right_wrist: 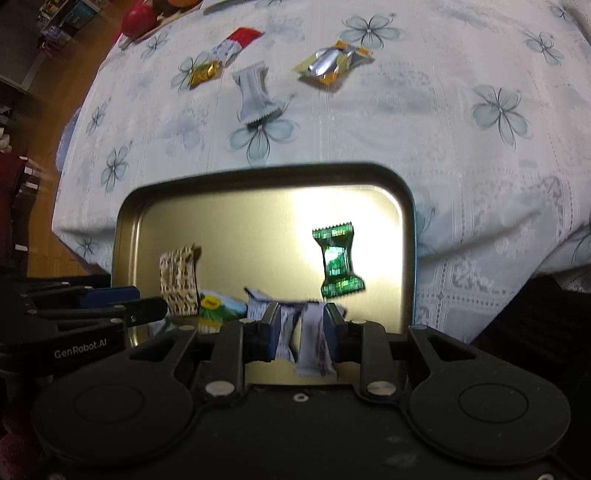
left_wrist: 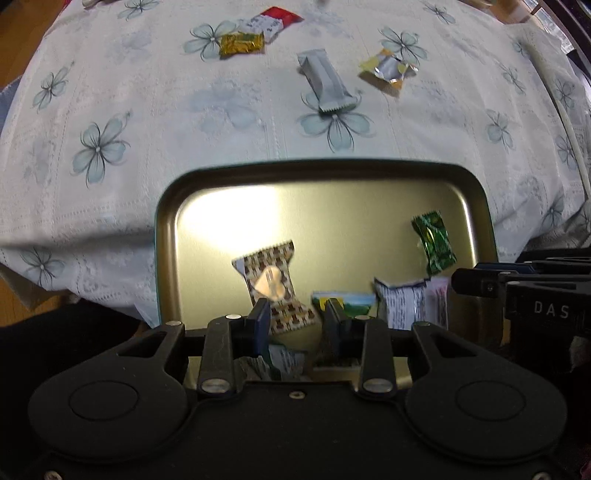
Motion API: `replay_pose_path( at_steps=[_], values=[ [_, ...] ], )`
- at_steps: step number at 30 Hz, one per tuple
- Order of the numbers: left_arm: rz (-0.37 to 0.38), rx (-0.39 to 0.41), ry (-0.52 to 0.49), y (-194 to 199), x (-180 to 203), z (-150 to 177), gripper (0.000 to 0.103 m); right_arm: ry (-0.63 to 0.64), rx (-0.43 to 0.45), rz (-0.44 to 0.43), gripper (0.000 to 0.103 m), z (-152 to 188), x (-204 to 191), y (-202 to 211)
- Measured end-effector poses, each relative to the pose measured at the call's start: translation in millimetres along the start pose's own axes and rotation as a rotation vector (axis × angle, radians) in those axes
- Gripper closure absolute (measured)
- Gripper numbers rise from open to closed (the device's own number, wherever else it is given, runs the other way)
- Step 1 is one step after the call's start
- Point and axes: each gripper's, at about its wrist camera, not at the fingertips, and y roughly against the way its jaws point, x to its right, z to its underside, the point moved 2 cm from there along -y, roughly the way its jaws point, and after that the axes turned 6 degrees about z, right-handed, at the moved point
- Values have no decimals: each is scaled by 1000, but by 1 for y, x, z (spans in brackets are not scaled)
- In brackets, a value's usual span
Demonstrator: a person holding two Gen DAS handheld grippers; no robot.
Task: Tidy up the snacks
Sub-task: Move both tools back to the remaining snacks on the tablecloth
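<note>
- The gold tin tray (left_wrist: 484,206) sits at the near edge of the flowered tablecloth (left_wrist: 110,92); it serves as the collecting place, and every position below is given relative to it.
- Inside the tray lie a brown-patterned candy (left_wrist: 271,280), a green candy (right_wrist: 337,258) and a green-and-yellow packet (right_wrist: 218,308), so sorting looks partly done.
- The right gripper (right_wrist: 301,325) hangs over the tray's near side, jaws clamped on a white printed wrapper (right_wrist: 313,343), probably so it can let the wrapper go inside.
- The left gripper (left_wrist: 295,317) points down over the tray's near side; its jaws stand apart, and I cannot tell whether they grip anything.
- Beyond the tray's far rim, 4 snacks wait on the cloth: a grey bar (left_wrist: 325,83), a silver-and-yellow pack (left_wrist: 388,70), a gold candy (left_wrist: 242,44) and a red-and-white packet (left_wrist: 273,20).
</note>
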Motion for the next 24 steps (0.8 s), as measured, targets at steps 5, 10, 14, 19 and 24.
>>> replay_pose_path(
  at_steps=[5,10,14,19,24],
  values=[
    [-30,59,8,2,-9,-42,60,-46,69,-12,74,-49,4,1],
    [-76,88,35,-10,-21,-83,60,-113,112,-14,74,-103,11,-8],
    [-103,99,54,-18,-29,-113,60,-145,134,0,73,-137,15,-17],
    [-121,112,73,-25,-35,-146,60,-190,137,23,70,-172,20,-27],
    [-141,128,66,-25,-36,-171,60,-219,132,33,66,-197,20,-34]
  ],
)
